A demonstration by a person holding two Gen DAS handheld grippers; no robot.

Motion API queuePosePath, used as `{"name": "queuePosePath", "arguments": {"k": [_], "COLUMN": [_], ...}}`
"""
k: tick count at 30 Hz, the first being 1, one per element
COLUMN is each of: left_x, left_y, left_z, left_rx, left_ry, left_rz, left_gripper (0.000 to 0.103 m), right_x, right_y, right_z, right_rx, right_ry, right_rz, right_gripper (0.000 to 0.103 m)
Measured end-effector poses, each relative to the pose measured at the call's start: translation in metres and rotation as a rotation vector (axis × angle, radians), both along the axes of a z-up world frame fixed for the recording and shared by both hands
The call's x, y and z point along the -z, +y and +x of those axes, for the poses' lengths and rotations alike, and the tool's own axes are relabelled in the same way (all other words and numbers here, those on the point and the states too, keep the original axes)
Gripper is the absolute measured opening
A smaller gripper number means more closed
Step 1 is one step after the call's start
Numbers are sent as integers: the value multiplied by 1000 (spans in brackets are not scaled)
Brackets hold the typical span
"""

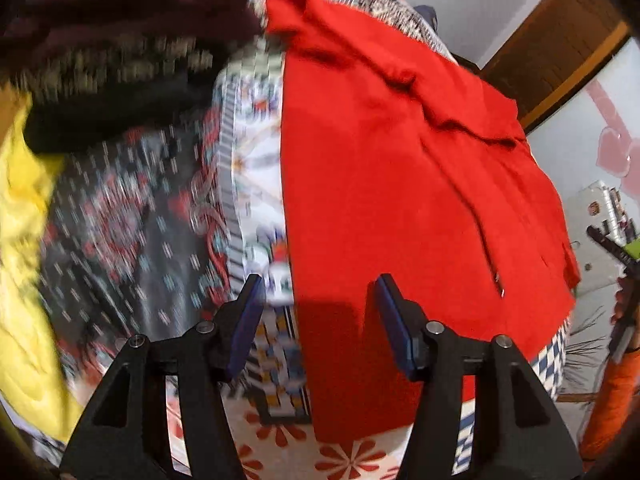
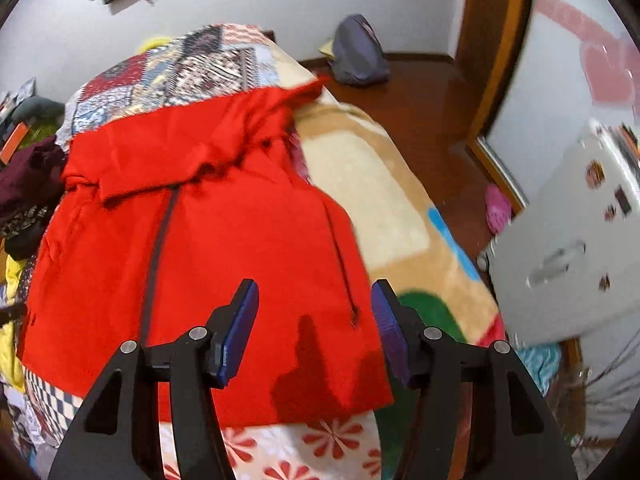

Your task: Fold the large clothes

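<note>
- The left wrist view alone shows a yellow cloth (image 1: 24,264) at the far left edge, with a dark maroon garment (image 1: 132,12) heaped above and beside it; both are blurred.
- To their right lies a patterned bedspread (image 1: 152,216), and on it the one red hoodie (image 1: 400,184), spread flat with its hood end away from the camera.
- The left gripper (image 1: 318,296) hovers over the hoodie's near left edge, its two blue pads wide apart with nothing between them.
- At the right rim of that view a hand in an orange sleeve (image 1: 616,392) shows.
- The right wrist view alone shows a beige blanket (image 2: 384,200) lying just beside the hoodie (image 2: 208,248) on its right, touching it.
- Two drawstrings run down the hoodie's front, one dark and one red.
- The right gripper (image 2: 316,312) hangs above the hoodie's near right corner, fingers spread and empty.
- Farther right, on the wooden floor (image 2: 432,92), sits one grey-blue bag (image 2: 360,52); its contents cannot be told.
- A white fridge (image 2: 568,248) stands at the right.
</note>
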State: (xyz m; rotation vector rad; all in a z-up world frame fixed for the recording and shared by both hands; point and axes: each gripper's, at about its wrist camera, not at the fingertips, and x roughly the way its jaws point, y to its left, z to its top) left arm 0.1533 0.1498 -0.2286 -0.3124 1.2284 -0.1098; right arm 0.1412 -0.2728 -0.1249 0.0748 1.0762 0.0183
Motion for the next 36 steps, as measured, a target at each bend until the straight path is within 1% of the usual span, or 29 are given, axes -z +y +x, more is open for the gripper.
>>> {"name": "queuePosePath", "arguments": {"k": [2,3,8,12,13,14,15,17,18,19,20,21,23,26,29,34,36], "left_x": [8,10,9,6,5,3,1,-1,-1,-1,-2,-3,-8,-17,-35,-70,-79], "left_y": [2,2,-2,-14,-16,-18,-20,-23,-25,-25,-26,-27,-32,-40,-41,-35,-35], "left_z": [-6,-8,-13,-12,-11,-10,-9,-6,-4,-3,-1,0,1,4,6,23,31], "left_rx": [-15,-24,-41,6,15,25,33,40,37,38,39,40,51,77,79,69,68], "left_ry": [14,5,-17,-29,-30,-30,-28,-22,-18,-17,-17,-19,-33,-76,-133,-219,-245], "left_rz": [-52,-68,-105,-109,-111,-111,-111,-105,-103,-107,-109,-107,-84,-39,-24,-39,-45], "left_gripper": [57,57,57,56,52,46,42,27,23,17,7,5,4,4,3,3,3], "right_x": [8,12,29,37,38,41,43,49,53,56,57,57,54,46,35,7,-7], "right_y": [-7,-10,-23,-29,-30,-29,-29,-27,-26,-26,-25,-23,-22,-17,-12,-14,-12], "right_z": [-6,-8,-13,-9,-7,-6,-3,2,5,8,9,10,11,11,11,21,29], "right_rx": [19,27,59,58,57,58,55,40,39,42,41,39,36,2,-28,-30,-37], "right_ry": [20,30,67,63,61,62,64,68,73,72,69,60,47,37,17,-41,-78], "right_rz": [7,8,33,120,133,136,137,145,147,145,137,121,99,90,83,149,165], "right_gripper": [55,55,55,54,55,54,54,55,54,50,47,39,22,16,15,14,14]}}
